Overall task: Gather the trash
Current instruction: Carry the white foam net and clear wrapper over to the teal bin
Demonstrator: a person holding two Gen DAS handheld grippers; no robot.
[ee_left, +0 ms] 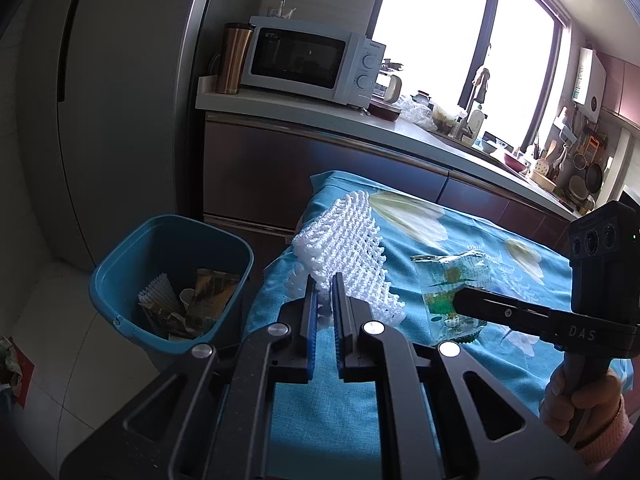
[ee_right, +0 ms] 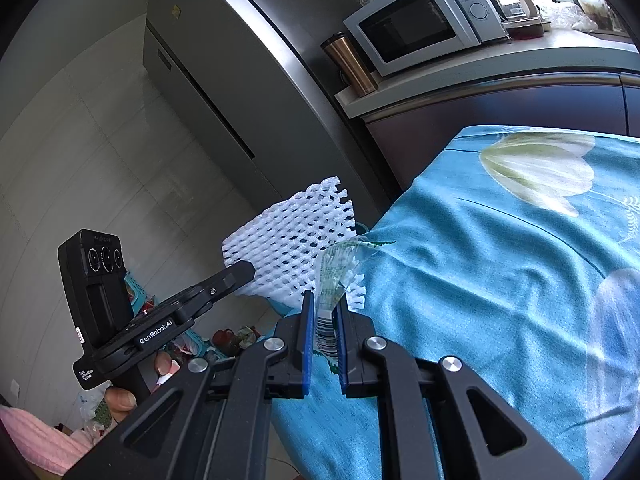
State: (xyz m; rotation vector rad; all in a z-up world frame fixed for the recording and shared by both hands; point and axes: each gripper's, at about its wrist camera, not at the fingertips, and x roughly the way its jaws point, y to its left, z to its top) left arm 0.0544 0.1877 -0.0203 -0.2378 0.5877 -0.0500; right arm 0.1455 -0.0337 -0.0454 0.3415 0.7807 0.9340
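Note:
My left gripper (ee_left: 324, 285) is shut on the lower edge of a white foam fruit net (ee_left: 344, 244), which stands up over the left edge of the blue flowered tablecloth (ee_left: 400, 360). Just left of it and lower stands a blue bin (ee_left: 120, 312) holding wrappers and another foam net. My right gripper (ee_left: 460, 304) comes in from the right, shut on a clear plastic wrapper (ee_left: 452, 284) with green print. In the right wrist view the right gripper (ee_right: 324, 300) pinches that wrapper (ee_right: 332, 272) at its barcode end, with the foam net (ee_right: 296, 236) and the left gripper (ee_right: 244, 272) just left of it.
A grey fridge (ee_left: 132, 100) rises behind the bin. On the counter (ee_left: 280, 104) stand a white microwave (ee_left: 312, 60) and a copper tumbler (ee_left: 234, 60). A teal basket and clutter (ee_right: 224, 340) lie on the floor at the left. A hand (ee_right: 120, 400) holds the left gripper.

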